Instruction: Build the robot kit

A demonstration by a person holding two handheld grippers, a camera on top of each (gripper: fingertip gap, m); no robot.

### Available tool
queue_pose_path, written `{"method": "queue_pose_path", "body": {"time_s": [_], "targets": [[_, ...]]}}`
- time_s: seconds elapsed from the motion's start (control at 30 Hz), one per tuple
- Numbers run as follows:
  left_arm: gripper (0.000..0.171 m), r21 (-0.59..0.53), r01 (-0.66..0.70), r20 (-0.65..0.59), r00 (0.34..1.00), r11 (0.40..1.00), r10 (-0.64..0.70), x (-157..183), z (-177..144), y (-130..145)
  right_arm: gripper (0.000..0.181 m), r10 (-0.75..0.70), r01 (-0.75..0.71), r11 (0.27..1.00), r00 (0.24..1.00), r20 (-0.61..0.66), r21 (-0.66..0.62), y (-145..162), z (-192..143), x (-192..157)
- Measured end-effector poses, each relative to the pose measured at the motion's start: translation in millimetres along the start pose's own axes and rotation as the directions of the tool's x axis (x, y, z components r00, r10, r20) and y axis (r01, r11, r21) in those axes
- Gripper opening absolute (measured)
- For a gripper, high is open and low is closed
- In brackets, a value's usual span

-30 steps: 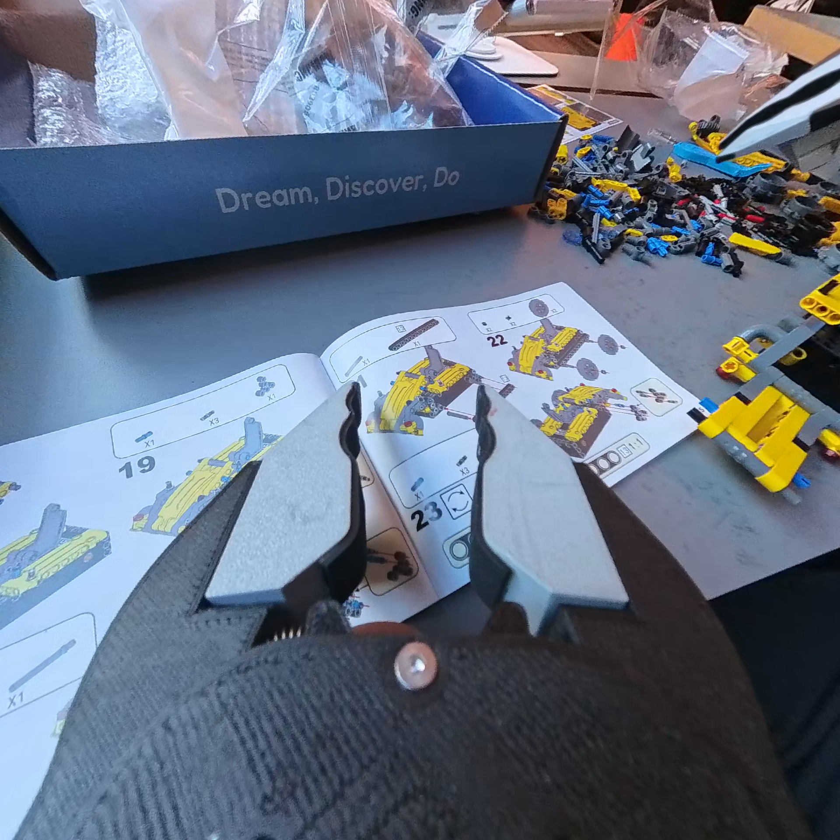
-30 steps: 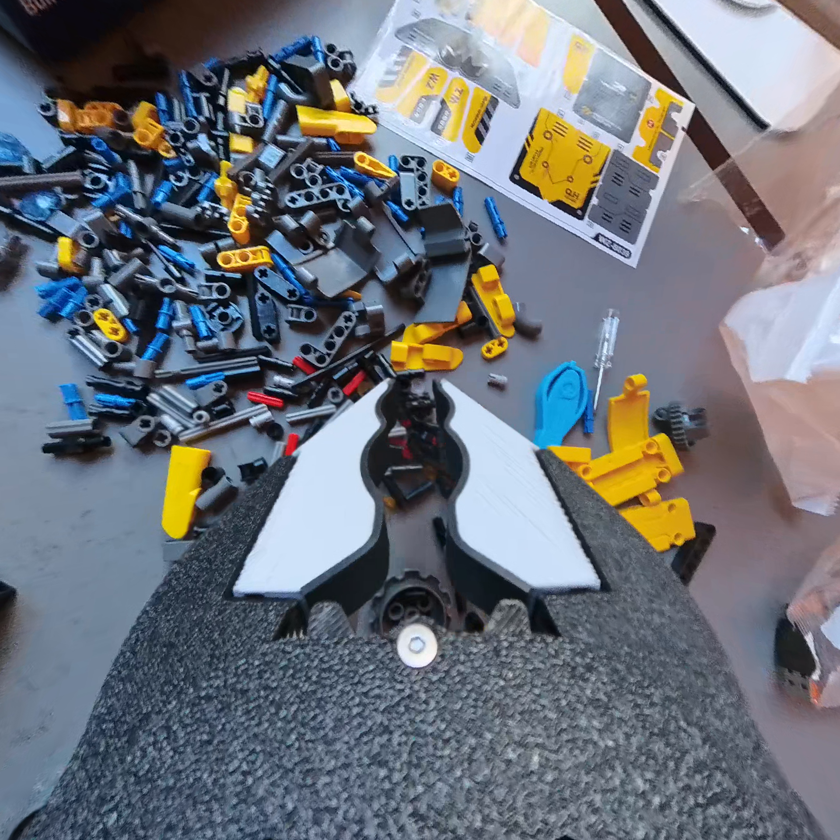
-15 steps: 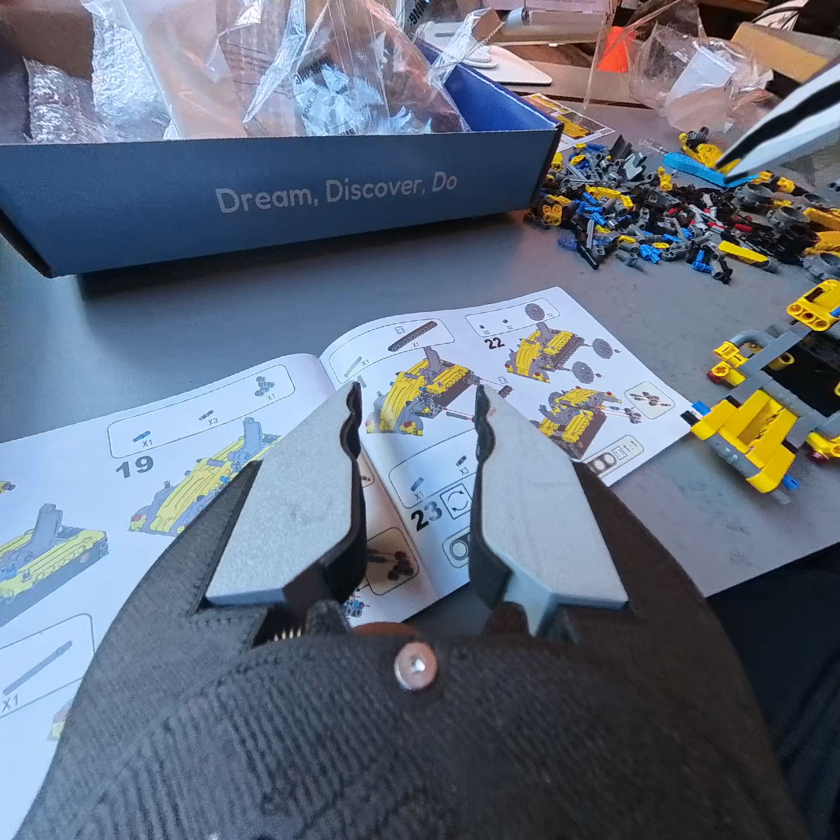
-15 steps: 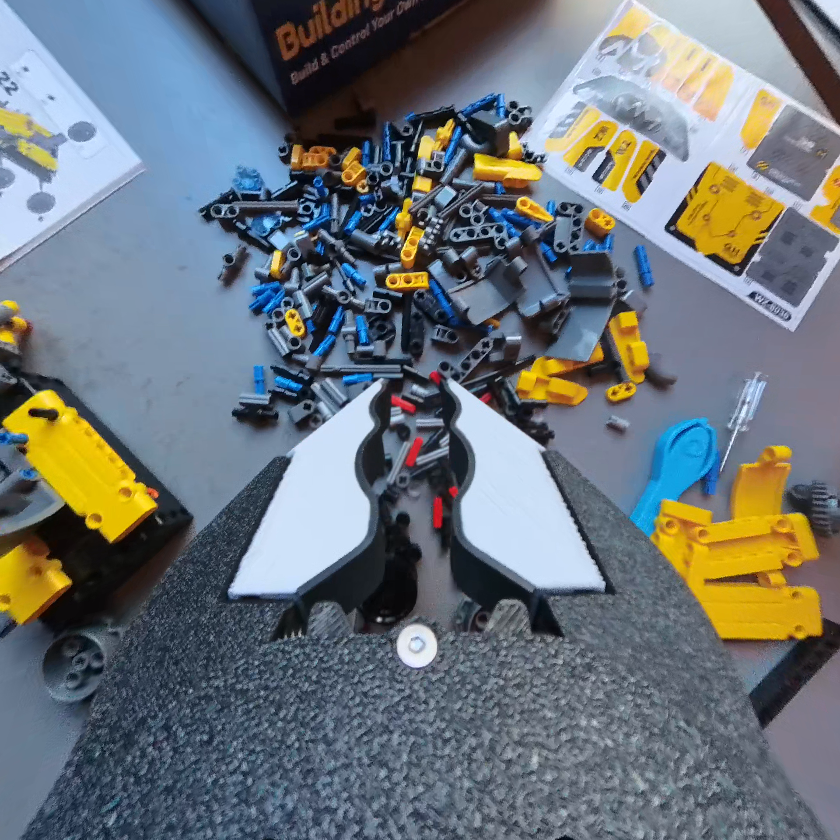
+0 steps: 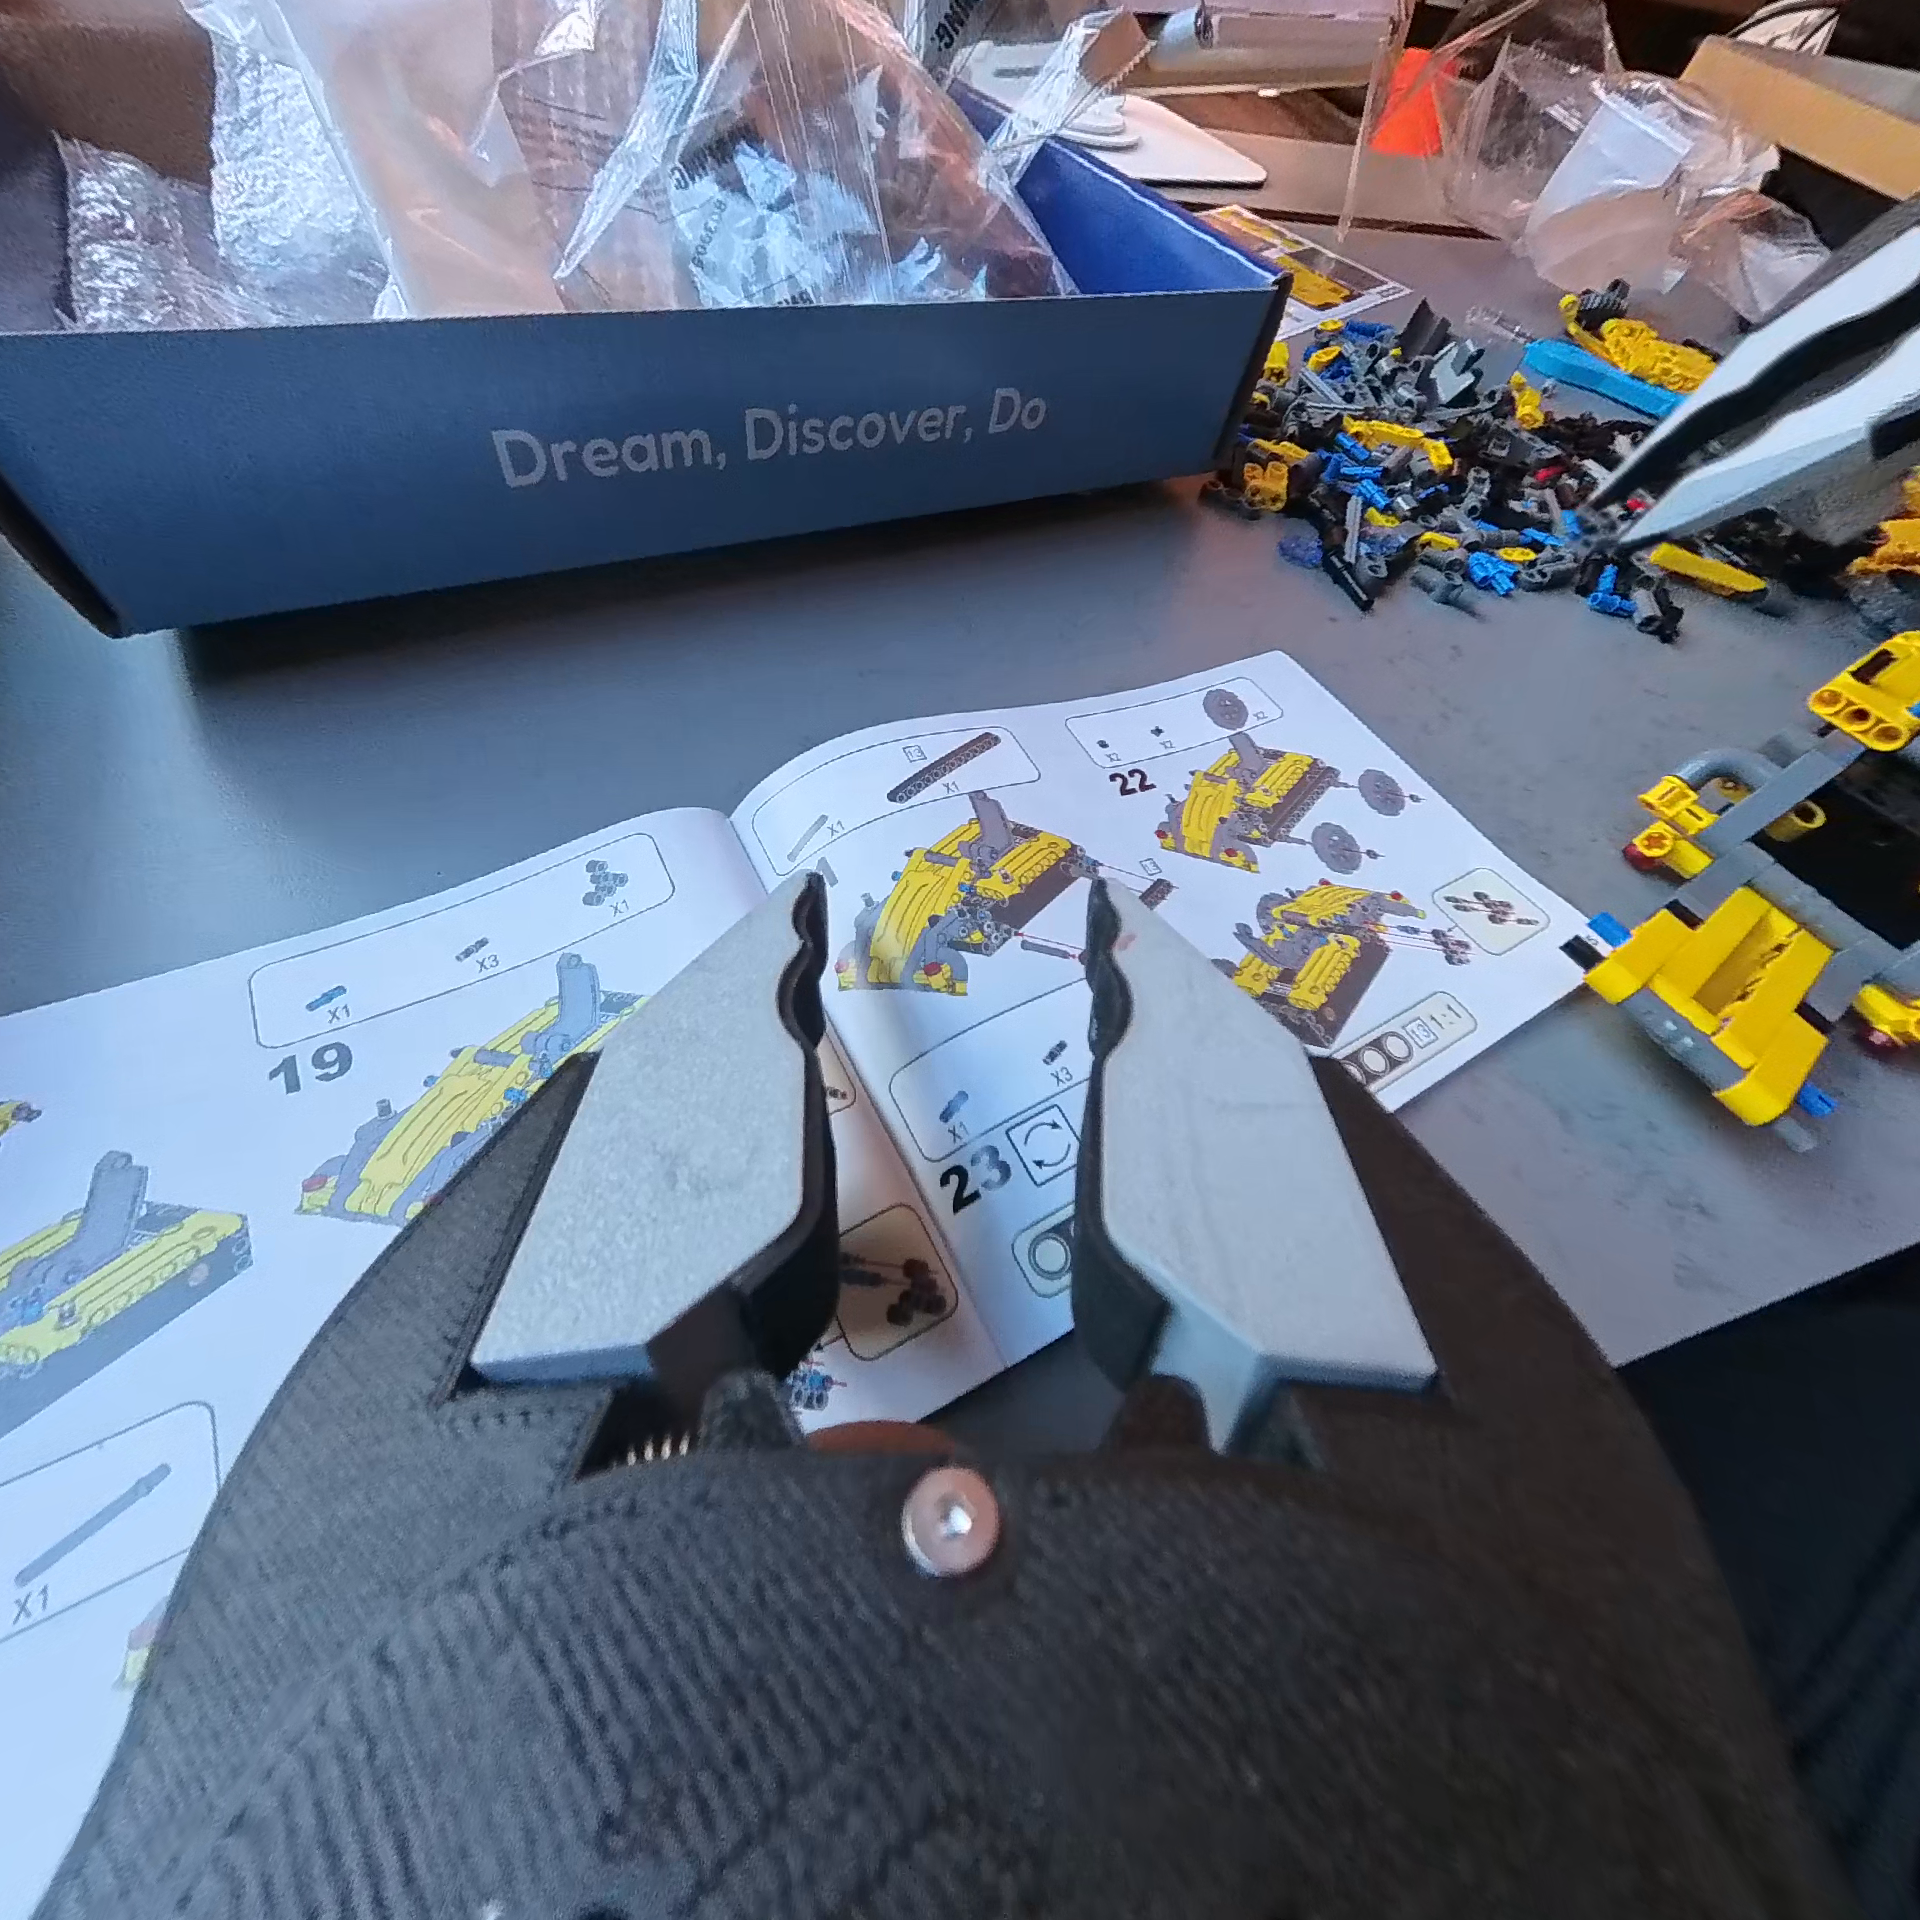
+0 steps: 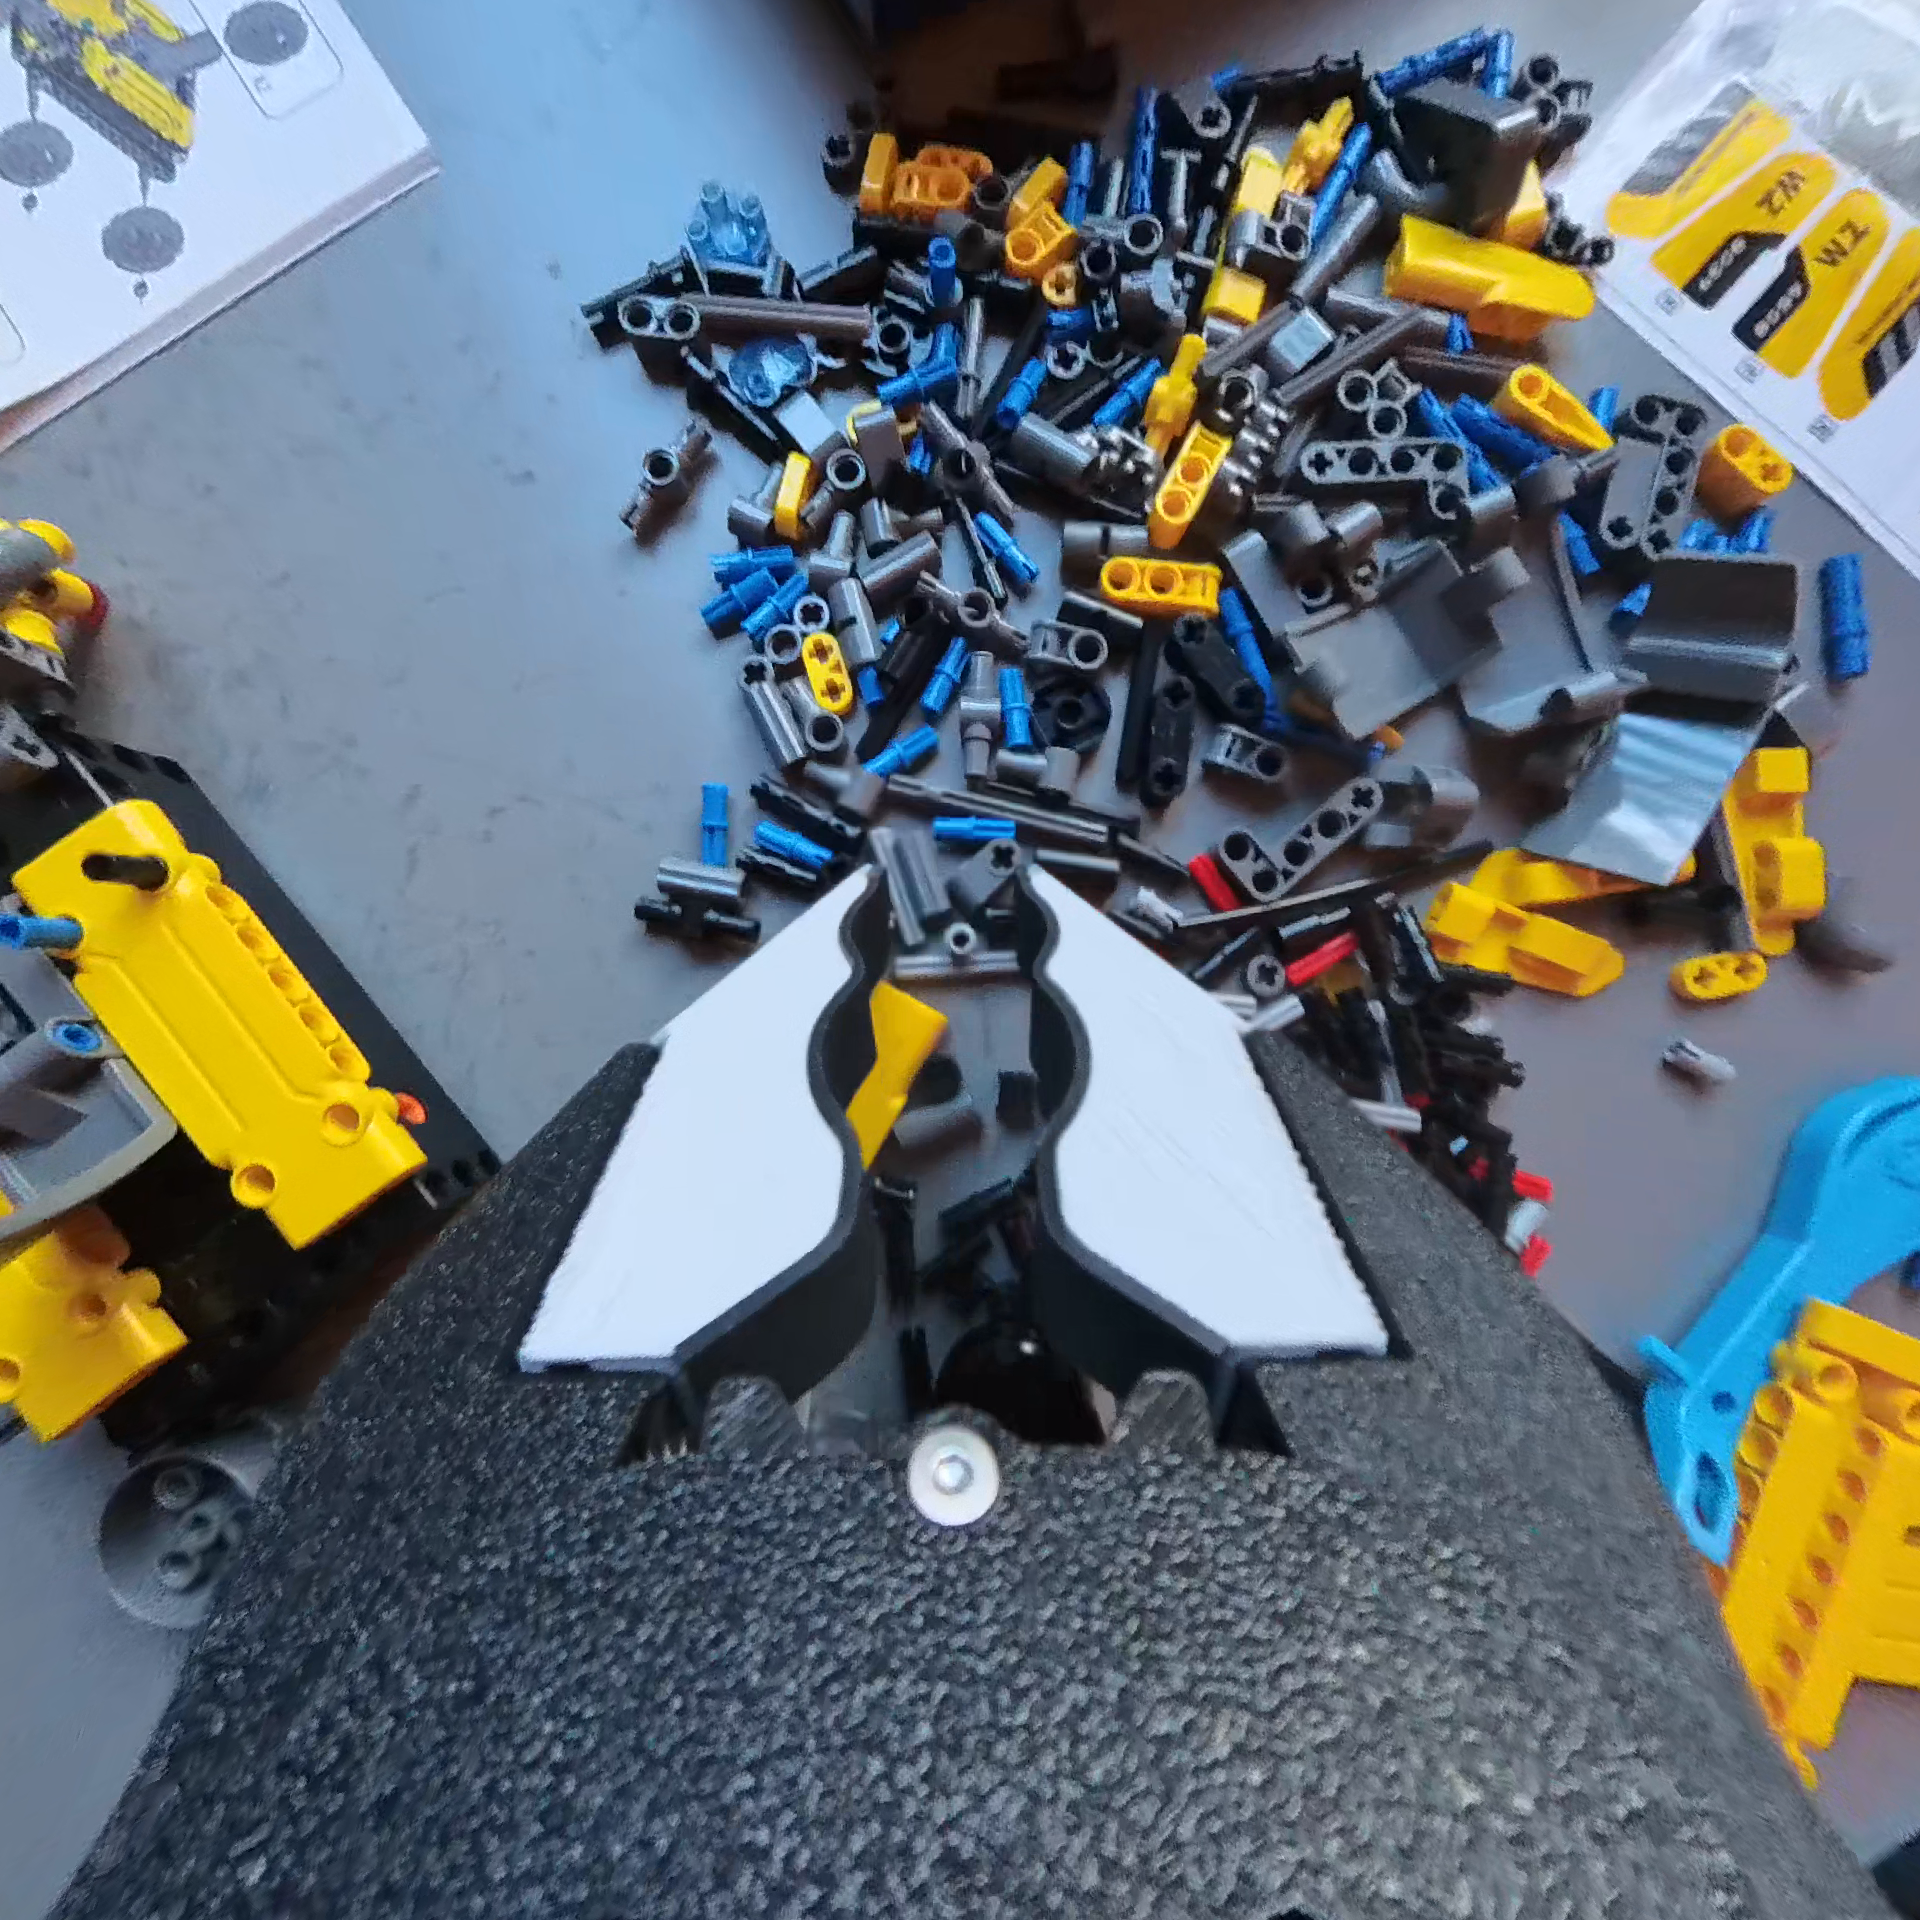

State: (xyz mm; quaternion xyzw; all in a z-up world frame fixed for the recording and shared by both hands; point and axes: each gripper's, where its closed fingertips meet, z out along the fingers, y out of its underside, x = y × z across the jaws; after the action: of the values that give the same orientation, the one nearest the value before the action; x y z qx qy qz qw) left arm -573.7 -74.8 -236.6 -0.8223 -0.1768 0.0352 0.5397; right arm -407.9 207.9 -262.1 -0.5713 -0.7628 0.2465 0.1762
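My left gripper [image 5: 956,888] is open and empty, held low over an open instruction booklet [image 5: 520,935] on the grey table. My right gripper [image 6: 951,878] is open with a narrow gap, its tips over the near edge of a pile of small blue, grey, black and yellow building parts [image 6: 1143,520]. Small dark parts and a yellow piece [image 6: 888,1049] lie under its jaws; nothing is gripped. In the left wrist view the right gripper [image 5: 1605,520] dips its tips into the same pile [image 5: 1403,468]. A partly built yellow model [image 6: 208,1018] sits left of the right gripper.
A blue box [image 5: 623,457] full of clear plastic bags [image 5: 727,156] stands behind the booklet. A sticker sheet [image 6: 1766,260] lies far right of the pile. A blue tool [image 6: 1818,1195] and yellow panels [image 6: 1829,1507] lie at right. A grey wheel [image 6: 166,1527] sits near the model [image 5: 1745,966]. Tip to tip, the grippers are about 35 centimeters apart. The model [image 5: 1745,966] lies some 15 centimeters from my left tips, 20 centimeters from my right tips.
My right gripper has moved left across the pile and come down closer to it, and its jaws have opened from nearly shut. My left gripper has barely moved.
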Motion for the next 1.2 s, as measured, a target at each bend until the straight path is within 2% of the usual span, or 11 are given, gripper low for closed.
{"method": "queue_pose_path", "body": {"time_s": [0.17, 0.3, 0.6, 0.77, 0.93, 1.13, 1.2], "targets": [[0.046, 0.002, -0.001, -0.002, 1.0, 1.0, 0.001, 0.2, -0.1, -0.2, 0.021, -0.003, 0.004, 0.999, 1.0, -0.025, 0.032, -12.0, 8.7, 1.8], [0.046, 0.006, 0.006, -0.012, 1.0, 1.0, -0.006, 0.6, -0.5, -0.7, 0.021, 0.0, 0.003, 0.998, 0.999, -0.047, 0.059, -17.4, 2.2, 5.0], [0.047, -0.001, -0.007, -0.003, 1.0, 1.0, 0.007, 1.0, 0.2, 0.1, 0.021, 0.144, -0.119, 0.977, 0.981, -0.131, 0.179, -14.4, -22.4, 40.1], [0.047, -0.003, -0.016, 0.003, 1.0, 1.0, 0.016, 1.2, 0.5, 0.4, 0.021, 0.158, -0.141, 0.985, 0.969, -0.192, 0.103, 5.8, -18.6, 55.7], [0.047, -0.004, -0.016, 0.002, 1.0, 1.0, 0.016, 1.3, 0.5, 0.4, 0.021, 0.194, -0.175, 0.979, 0.958, -0.213, 0.105, 3.1, -13.8, 64.8], [0.047, -0.001, -0.01, -0.004, 1.0, 1.0, 0.01, 1.2, 0.3, 0.2, 0.016, 0.151, -0.147, 0.988, 0.981, -0.125, 0.039, -1.1, 5.3, 44.5], [0.047, -0.001, -0.009, -0.004, 1.0, 1.0, 0.009, 1.3, 0.3, 0.2, 0.016, 0.119, -0.114, 0.993, 0.983, -0.141, 0.039, -5.3, 4.1, 41.4]]}}
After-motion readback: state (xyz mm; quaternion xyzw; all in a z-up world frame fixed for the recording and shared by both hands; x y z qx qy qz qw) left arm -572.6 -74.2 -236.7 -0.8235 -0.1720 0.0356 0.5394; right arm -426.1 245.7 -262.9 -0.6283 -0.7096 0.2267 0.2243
